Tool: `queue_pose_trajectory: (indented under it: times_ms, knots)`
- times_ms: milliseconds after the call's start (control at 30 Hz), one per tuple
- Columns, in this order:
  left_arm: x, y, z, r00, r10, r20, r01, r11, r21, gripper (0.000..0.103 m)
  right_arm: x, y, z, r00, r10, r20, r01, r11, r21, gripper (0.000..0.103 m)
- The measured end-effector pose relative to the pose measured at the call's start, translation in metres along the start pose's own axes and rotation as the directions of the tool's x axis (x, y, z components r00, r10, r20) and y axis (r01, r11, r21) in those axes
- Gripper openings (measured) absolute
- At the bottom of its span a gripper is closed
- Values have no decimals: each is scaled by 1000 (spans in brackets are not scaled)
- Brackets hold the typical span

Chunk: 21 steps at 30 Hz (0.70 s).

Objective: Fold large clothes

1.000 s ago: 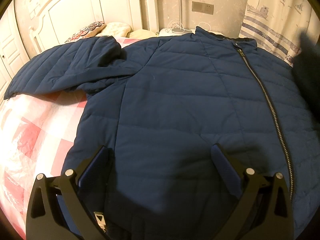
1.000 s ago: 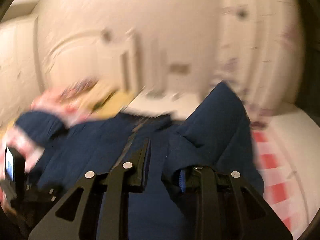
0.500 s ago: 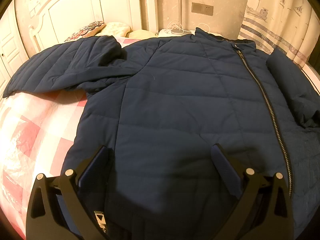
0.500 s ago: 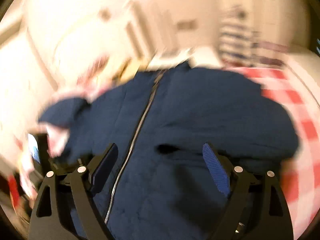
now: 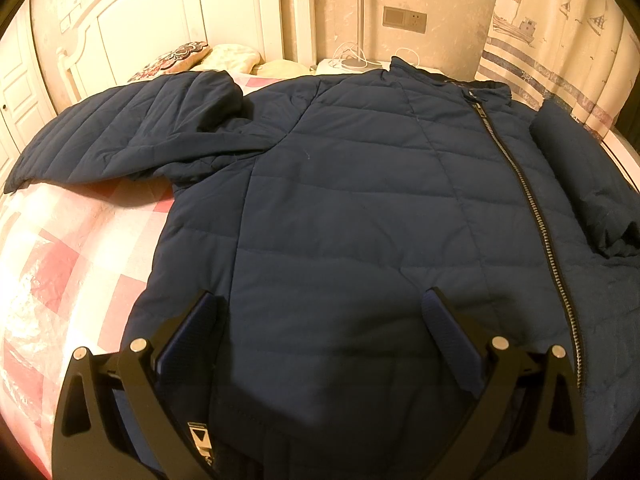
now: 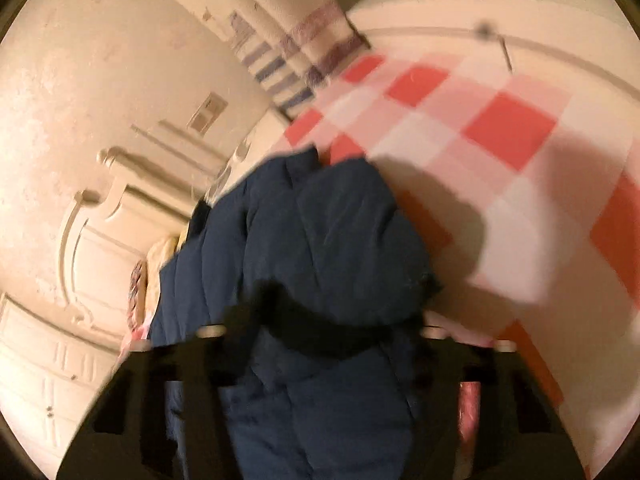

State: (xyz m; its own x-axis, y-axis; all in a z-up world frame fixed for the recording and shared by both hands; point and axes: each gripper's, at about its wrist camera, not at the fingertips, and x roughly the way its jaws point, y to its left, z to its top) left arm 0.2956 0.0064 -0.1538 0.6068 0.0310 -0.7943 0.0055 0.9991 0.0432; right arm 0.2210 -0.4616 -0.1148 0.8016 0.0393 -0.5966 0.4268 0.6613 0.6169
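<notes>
A large navy quilted jacket [image 5: 360, 208] lies front up on the bed, zipper [image 5: 528, 200] closed. Its left sleeve [image 5: 120, 136] stretches out to the left. Its right sleeve [image 5: 584, 176] lies folded in along the right side. My left gripper [image 5: 320, 320] is open and empty, hovering over the jacket's lower hem. In the blurred right wrist view the jacket's sleeve [image 6: 328, 248] fills the middle, and my right gripper [image 6: 320, 344] is open with its fingers wide on either side of that fabric; I cannot tell whether it touches it.
The bed has a pink and white checked cover [image 5: 60, 264], also seen in the right wrist view [image 6: 500, 128]. Pillows [image 5: 188, 56] lie by the white headboard [image 5: 160, 12]. A nightstand with cables [image 5: 352, 60] and a curtain [image 5: 560, 32] stand behind.
The right gripper let go of the right sleeve, opened, and swung to the jacket's right side. The sleeve now lies folded over the jacket. The left gripper has not moved.
</notes>
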Motion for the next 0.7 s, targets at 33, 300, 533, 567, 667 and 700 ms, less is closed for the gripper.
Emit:
queue_pose_trajectory:
  times_ms: [33,300,533,567,667,700]
  knots:
    - [0,1,-1,1000,0,0,0,1000,-1,101,0,11,-2,999,-9,37,11,998,-65,31]
    - [0,2,0,1000,-3,4,3,1000,-5,101,6,212,-56,987,151,51,-85,765,-638,27]
    - [0,5,0,1000,-24,12,25,999,-23,101,27,310,-144,927,254,-278,-372,512,-774,88]
    - [0,5,0,1000,-26,13,26,999,-26,101,21,310,-147,924,265,-274,-375,501,-780,87]
    - [0,5,1,999,-30,16,30,999,-31,101,0,290,-137,942,271,-197,-316,519,-794,85]
    - [0,6,1,999,-30,16,31,999,-31,101,-7,275,-127,954,258,-154,-275,543,-793,85]
